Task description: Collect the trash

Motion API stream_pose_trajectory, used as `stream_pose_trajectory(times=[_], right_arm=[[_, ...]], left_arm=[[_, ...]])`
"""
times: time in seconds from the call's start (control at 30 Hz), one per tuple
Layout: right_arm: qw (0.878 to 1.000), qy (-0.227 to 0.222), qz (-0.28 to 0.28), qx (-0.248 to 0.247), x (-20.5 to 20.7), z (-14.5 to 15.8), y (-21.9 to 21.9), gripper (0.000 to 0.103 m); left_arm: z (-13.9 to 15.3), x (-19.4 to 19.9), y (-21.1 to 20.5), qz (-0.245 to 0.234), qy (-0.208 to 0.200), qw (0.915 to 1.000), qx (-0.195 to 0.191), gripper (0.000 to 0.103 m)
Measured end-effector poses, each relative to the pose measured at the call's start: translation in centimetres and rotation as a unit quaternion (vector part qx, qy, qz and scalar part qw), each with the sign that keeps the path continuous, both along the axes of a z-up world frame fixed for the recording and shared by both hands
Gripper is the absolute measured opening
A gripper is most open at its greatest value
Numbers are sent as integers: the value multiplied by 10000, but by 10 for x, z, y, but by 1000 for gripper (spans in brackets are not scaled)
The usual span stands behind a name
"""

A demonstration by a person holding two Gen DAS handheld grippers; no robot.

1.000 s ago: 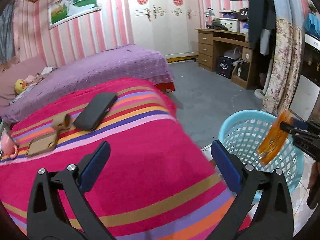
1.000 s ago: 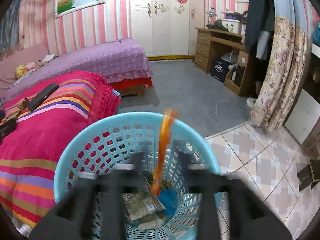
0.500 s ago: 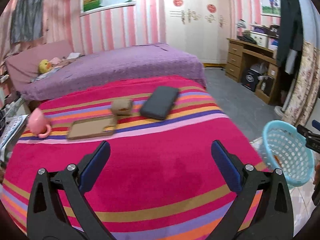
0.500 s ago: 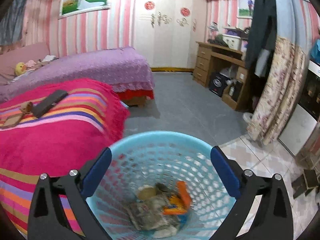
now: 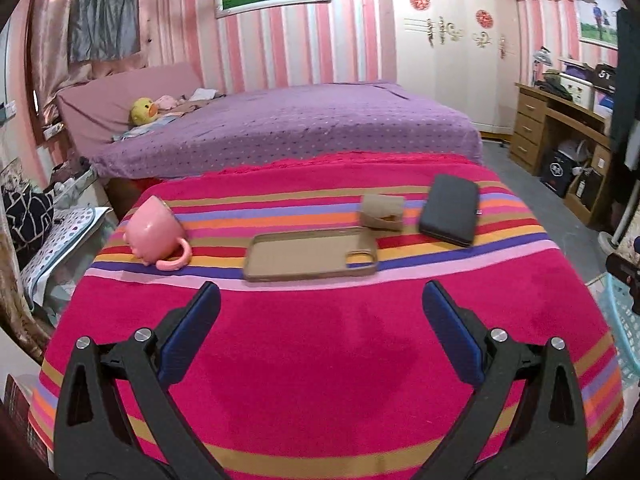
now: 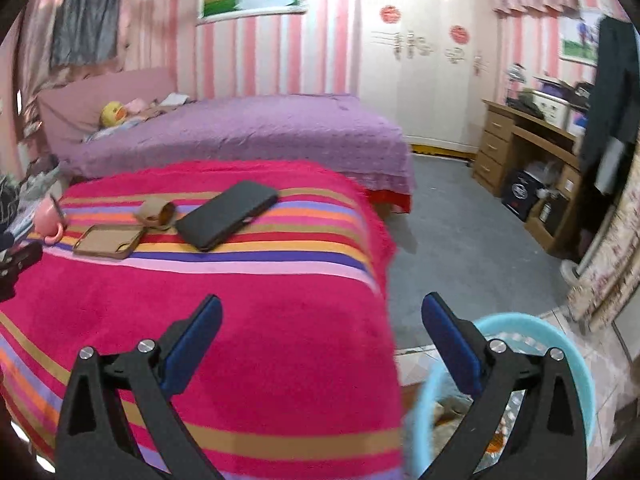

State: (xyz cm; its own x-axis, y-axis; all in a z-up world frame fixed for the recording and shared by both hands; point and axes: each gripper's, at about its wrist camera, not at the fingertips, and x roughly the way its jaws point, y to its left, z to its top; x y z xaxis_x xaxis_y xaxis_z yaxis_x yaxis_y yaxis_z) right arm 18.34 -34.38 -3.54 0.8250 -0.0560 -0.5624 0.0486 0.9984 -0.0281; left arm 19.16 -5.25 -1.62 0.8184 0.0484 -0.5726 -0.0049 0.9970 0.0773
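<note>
While both tools hang over the striped pink blanket (image 5: 320,360), the left hand-held gripper (image 5: 320,320) has its 2 blue-padded fingers (image 5: 188,332) spread wide with nothing between them. In the right wrist view the right hand-held gripper (image 6: 320,328) is spread just as wide and carries nothing; its right finger stands over the rim of the light-blue mesh basket (image 6: 576,364), which sits on the tiled floor just beside the blanket's edge. Some trash (image 6: 448,416) lies in the bottom of that basket, too blurred to name. From the left wrist view only a sliver of the basket (image 5: 626,320) shows at the right border.

Farther along the blanket, 4 things lie in a loose row across the coloured stripes. A pink mug (image 5: 154,232) lies tipped on its side at the left. Next comes a tan phone case (image 5: 310,254), lying flat with its inside up. Just beyond its far right corner is a crumpled brown paper cup (image 5: 382,212), on its side, touching or nearly touching the case. To the right of it lies a black phone (image 5: 450,210), flat, just beside the cup.

Beyond the blanket stretches a bed with a purple cover (image 5: 300,120), and a yellow duck toy (image 5: 144,110) rests near its head. A wooden desk (image 6: 524,148) stands against the far right wall.
</note>
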Motion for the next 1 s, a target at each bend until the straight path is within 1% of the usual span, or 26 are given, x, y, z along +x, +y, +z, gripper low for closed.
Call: stream_pose_trajectory(times=[0.13, 0.27, 0.37, 0.47, 0.53, 0.67, 0.73, 0.77, 0.8, 0.83, 0.87, 0.93, 1.0], right_arm=[[9994, 160, 302, -78, 29, -7, 27, 97], [9985, 331, 444, -38, 55, -17, 38, 97], [9975, 467, 508, -128, 74, -27, 43, 97], [9971, 580, 475, -130, 83, -37, 38, 97], [9972, 643, 344, -143, 87, -42, 30, 97], [9972, 732, 156, 32, 88, -47, 11, 97], [9973, 720, 82, 107, 87, -47, 4, 97], [9974, 705, 45, 108, 87, -46, 2, 97], [9976, 685, 18, 93, 87, -45, 0, 97], [9977, 670, 10, 82, 88, -45, -1, 97], [9978, 660, 13, 80, 87, -45, -1, 97], [9980, 627, 30, 37, 86, -44, 0, 97], [9981, 605, 54, -17, 85, -43, 1, 97]], left_arm=[[-7, 23, 7, 20, 80, 9999, 149, 97], [-10, 49, 6, -87, 157, 9998, 90, 97], [-13, 74, -3, -195, 173, 9996, 131, 97], [-19, 106, -18, -392, 257, 9988, 132, 97], [-25, 127, -29, -494, 324, 9982, 101, 97], [-43, 168, -54, -699, 508, 9962, 121, 97], [-53, 185, -63, -720, 707, 9949, 55, 91], [-58, 193, -66, -741, 857, 9936, -23, 81], [-60, 198, -67, -782, 965, 9922, -109, 58], [-62, 200, -68, -867, 1062, 9903, -209, 53], [-60, 199, -68, -891, 1054, 9901, -237, 52], [-52, 186, -68, -970, 899, 9910, -189, 52], [-37, 166, -65, -1075, 774, 9910, -205, 52]])
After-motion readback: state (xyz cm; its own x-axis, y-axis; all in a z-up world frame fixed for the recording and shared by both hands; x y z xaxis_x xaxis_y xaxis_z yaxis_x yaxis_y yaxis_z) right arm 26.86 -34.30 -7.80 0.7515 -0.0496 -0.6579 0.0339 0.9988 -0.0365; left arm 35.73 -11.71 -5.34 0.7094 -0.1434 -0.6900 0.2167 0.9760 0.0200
